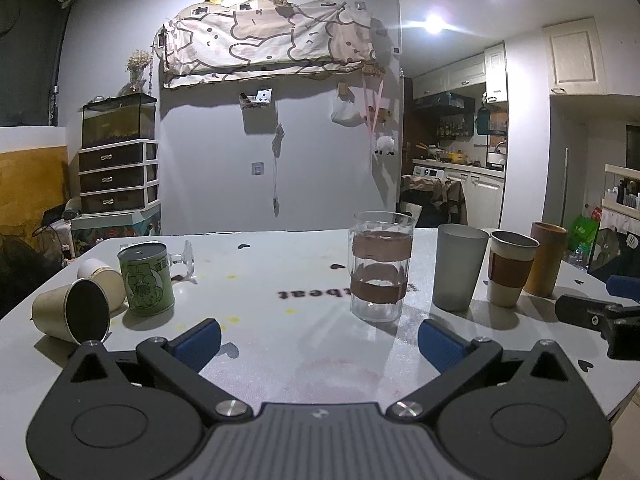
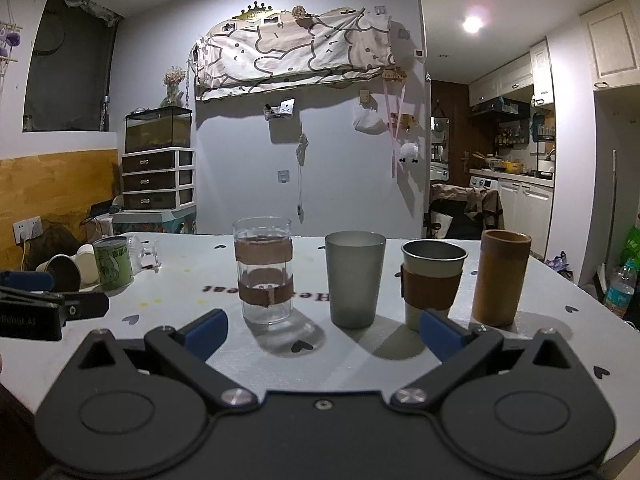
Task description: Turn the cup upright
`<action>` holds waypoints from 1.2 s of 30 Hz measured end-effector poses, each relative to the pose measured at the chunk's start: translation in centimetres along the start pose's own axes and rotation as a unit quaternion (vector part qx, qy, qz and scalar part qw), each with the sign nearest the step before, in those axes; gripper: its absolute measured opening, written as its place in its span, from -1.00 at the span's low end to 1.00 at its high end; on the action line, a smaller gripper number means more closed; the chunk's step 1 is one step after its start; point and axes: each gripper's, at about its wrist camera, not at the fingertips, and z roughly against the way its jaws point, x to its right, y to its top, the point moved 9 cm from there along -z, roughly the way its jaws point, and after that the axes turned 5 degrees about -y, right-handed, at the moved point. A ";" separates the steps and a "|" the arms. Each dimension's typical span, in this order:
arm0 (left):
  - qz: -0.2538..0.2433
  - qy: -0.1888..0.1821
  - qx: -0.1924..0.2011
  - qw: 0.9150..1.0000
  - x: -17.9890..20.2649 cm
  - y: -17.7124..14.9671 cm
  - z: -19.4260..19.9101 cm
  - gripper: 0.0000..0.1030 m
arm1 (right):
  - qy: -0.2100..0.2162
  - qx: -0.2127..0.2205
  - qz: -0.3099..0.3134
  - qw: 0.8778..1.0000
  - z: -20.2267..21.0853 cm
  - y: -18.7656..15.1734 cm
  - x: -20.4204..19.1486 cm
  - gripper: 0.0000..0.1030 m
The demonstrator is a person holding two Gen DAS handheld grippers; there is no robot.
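A beige cup with a dark inside (image 1: 72,312) lies on its side at the table's left, mouth towards me; it shows small in the right wrist view (image 2: 60,272). A white cup (image 1: 102,280) lies on its side behind it. A clear glass with brown bands (image 1: 380,266) (image 2: 265,270), a grey tumbler (image 1: 458,266) (image 2: 354,278), a sleeved cup (image 1: 511,266) (image 2: 432,284) and a brown cup (image 1: 546,258) (image 2: 500,276) stand upright in a row. My left gripper (image 1: 318,344) is open and empty, in front of the glass. My right gripper (image 2: 322,334) is open and empty, in front of the tumbler.
A green can (image 1: 147,278) (image 2: 113,263) stands upside down beside the lying cups, with a clear glass object (image 1: 183,260) behind it. The white table (image 1: 280,288) has its edge at the right. A chair with clothes (image 2: 466,210) stands beyond the table.
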 end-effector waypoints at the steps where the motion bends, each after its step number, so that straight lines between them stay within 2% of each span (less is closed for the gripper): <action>1: 0.000 0.001 -0.001 1.000 0.0 0.0 0.0 1.00 | 0.000 0.000 0.000 1.000 0.0 0.0 0.0 1.00; 36: -0.004 0.001 -0.005 1.000 -0.1 -0.2 0.1 1.00 | -0.005 -0.007 0.000 1.000 -0.2 -0.3 0.7 1.00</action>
